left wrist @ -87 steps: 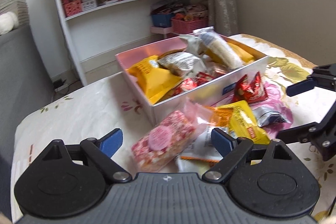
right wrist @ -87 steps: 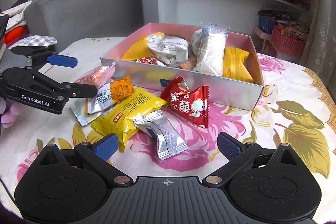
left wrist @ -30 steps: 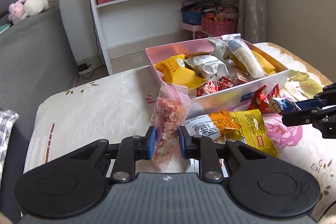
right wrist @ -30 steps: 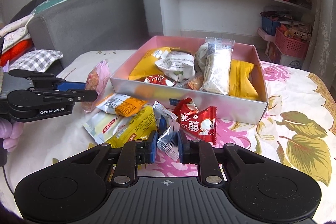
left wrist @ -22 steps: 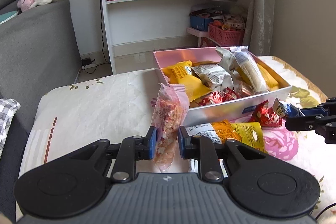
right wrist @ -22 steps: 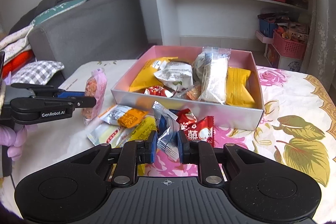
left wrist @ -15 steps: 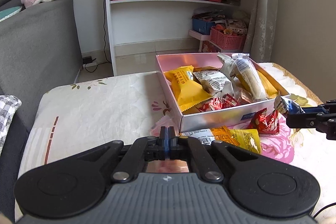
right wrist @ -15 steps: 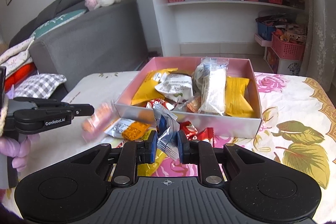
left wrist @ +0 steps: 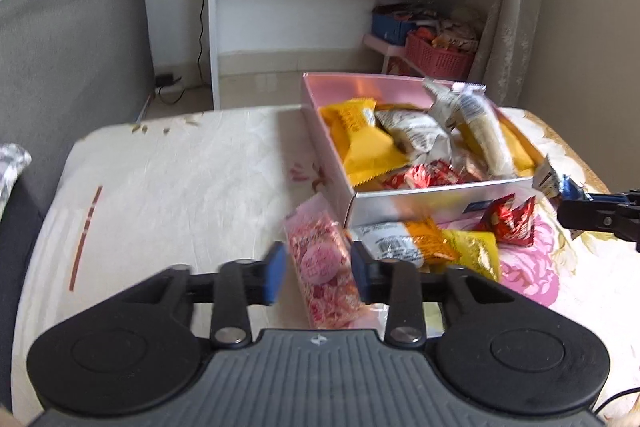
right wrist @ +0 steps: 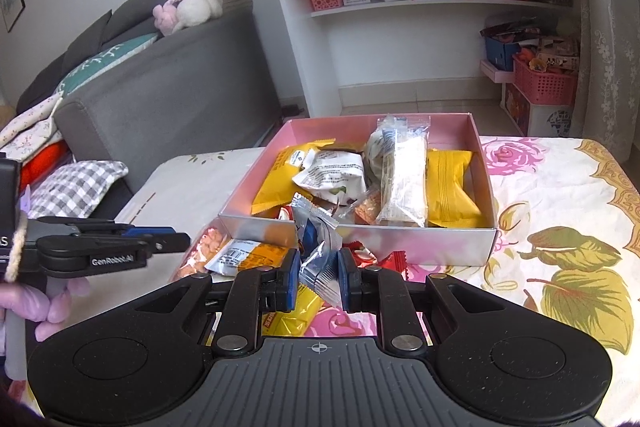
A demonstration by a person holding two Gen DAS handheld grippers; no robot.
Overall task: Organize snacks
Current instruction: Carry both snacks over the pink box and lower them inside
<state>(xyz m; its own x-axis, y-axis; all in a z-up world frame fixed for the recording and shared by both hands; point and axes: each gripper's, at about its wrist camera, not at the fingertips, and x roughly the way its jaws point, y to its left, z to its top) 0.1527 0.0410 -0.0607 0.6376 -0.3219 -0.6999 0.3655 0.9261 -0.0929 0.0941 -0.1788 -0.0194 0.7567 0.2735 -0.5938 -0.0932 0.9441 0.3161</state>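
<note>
While the right gripper (right wrist: 318, 281) clamped a crinkled silver foil packet (right wrist: 320, 259) before the half-filled pink cardboard box (right wrist: 476, 187), the left gripper (left wrist: 316, 269) hung parted above a pink speckled snack bag (left wrist: 324, 267); several packets beyond its jaws awaited boxing.
</note>
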